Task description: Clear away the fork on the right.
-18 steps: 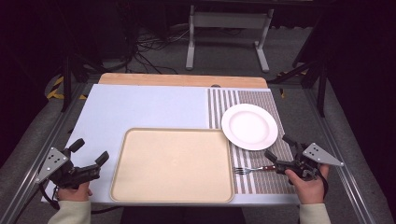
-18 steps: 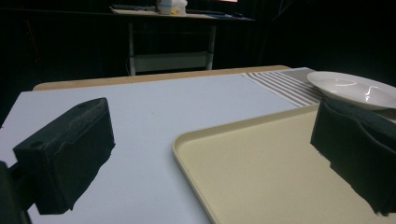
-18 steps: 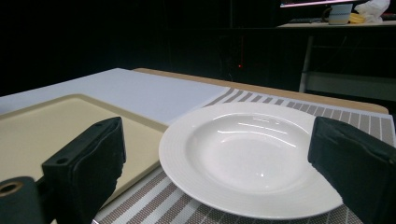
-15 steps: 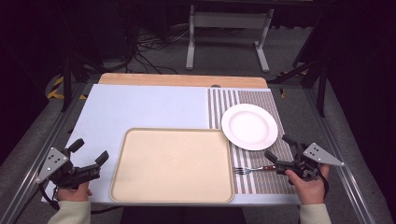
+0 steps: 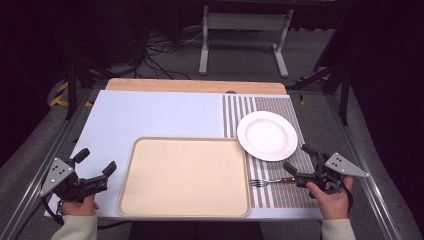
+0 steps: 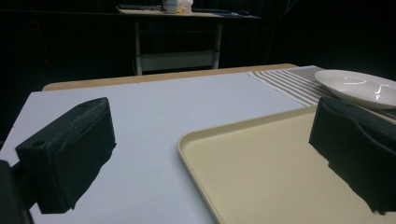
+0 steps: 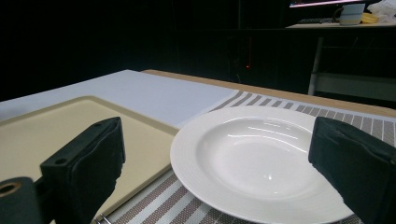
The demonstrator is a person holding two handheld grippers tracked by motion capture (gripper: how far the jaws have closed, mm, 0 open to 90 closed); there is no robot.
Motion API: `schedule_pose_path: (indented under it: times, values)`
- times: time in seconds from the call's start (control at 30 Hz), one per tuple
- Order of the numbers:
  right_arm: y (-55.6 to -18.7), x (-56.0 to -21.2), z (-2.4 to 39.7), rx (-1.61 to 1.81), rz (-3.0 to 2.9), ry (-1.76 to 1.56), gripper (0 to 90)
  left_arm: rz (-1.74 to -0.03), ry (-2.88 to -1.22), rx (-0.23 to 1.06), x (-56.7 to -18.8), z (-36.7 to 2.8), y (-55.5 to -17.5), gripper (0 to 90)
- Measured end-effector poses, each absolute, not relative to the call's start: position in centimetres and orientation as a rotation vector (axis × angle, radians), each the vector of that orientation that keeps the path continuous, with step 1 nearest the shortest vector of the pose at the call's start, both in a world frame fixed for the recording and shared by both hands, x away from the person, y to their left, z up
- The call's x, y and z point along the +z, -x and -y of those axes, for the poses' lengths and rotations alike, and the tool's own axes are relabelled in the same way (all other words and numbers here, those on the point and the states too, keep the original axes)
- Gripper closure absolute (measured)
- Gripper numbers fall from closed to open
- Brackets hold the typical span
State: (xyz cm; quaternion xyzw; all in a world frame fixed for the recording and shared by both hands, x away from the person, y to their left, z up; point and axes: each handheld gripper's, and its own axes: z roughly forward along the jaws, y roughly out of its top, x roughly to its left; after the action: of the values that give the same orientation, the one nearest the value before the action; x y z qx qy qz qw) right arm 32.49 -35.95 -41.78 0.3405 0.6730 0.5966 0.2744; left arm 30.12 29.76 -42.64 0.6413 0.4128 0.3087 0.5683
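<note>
high view: the fork (image 5: 272,181) lies flat on the striped mat (image 5: 280,192), between tray (image 5: 185,177) and right gripper (image 5: 300,165), just below the plate (image 5: 267,135). both grippers, left gripper (image 5: 95,162) included, stand apart and empty. judged light, stiff and slippery; best pinched across the handle.
</note>
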Motion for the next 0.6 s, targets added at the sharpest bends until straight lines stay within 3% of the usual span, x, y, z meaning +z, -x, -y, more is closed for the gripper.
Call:
schedule_pose_path:
  times: [0.6]
  values:
    - [-35.1, -37.4, 33.7, 1.606, -1.954, -0.832, 3.1, -0.977, -1.508, 0.72, -42.6, -29.9, -30.1, 1.2]
